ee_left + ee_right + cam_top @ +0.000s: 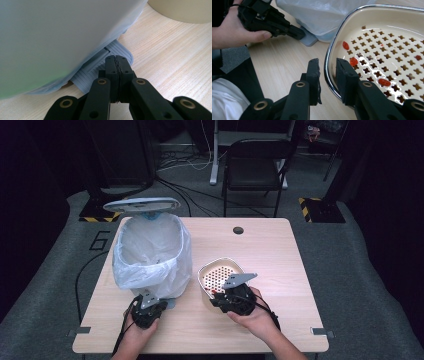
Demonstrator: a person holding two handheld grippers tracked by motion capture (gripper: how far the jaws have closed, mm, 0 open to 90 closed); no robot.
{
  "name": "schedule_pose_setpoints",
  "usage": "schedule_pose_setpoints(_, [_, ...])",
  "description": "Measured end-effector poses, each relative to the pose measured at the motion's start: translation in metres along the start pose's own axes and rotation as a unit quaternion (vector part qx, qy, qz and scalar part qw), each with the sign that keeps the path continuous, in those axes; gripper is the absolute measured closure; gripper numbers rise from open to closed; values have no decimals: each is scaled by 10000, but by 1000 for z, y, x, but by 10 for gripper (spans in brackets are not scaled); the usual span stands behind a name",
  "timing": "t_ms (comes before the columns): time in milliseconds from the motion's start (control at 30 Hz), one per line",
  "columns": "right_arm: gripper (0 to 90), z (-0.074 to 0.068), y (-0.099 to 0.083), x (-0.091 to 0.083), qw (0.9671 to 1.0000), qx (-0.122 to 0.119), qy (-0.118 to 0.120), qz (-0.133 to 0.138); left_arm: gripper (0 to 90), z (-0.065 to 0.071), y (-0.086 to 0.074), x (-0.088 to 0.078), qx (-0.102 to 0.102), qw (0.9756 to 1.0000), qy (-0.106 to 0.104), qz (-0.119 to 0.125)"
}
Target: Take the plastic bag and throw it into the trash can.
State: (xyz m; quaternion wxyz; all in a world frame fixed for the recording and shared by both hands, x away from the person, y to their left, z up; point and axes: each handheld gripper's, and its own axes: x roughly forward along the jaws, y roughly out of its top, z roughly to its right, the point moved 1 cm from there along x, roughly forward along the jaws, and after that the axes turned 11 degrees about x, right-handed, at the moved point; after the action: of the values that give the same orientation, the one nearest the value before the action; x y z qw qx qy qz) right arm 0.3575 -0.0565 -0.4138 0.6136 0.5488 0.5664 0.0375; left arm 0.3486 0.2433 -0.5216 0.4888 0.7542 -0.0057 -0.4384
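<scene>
While each claw grips, left claw [117, 61] shut on one pedal [100, 67], right claw [328, 75] clamping one strainer basin's rim [332, 50] (four red bits).

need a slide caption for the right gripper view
Right gripper clamps the rim of a perforated cream tray holding red scraps; beyond, the left gripper presses the bin pedal.

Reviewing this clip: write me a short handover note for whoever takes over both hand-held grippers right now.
Left hand-held gripper: shut, tips pressing the grey pedal of the bin; the lid stands open.
Right hand-held gripper: clamped on the near rim of the cream strainer basin, which sits on the table just right of the bin.
Red scraps lie on the perforated insert.
Done: bin open, basin gripped.
Left, probably: lift the basin, tip the scraps into the bag, set it back, release the pedal.
</scene>
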Motion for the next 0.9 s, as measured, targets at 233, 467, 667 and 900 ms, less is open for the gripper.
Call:
schedule_pose_setpoints(233, [708, -8, -6, -2, 9999, -2, 138, -13, 889, 1, 0, 0, -64, 10000, 9, 27])
schedule_pose_setpoints(467, [583, -7, -4, -7, 9999, 31, 84, 104, 888, 1, 0, 0, -54, 10000, 2, 17])
schedule_pose_setpoints(667, [468, 0, -2, -24, 9991, 155, -93, 373, 888, 1, 0, 0, -53, 10000, -30, -5])
schedule_pose_setpoints(900, [304, 12, -5, -48, 9963, 309, -379, 705, 888, 1, 0, 0, -48, 10000, -7, 12])
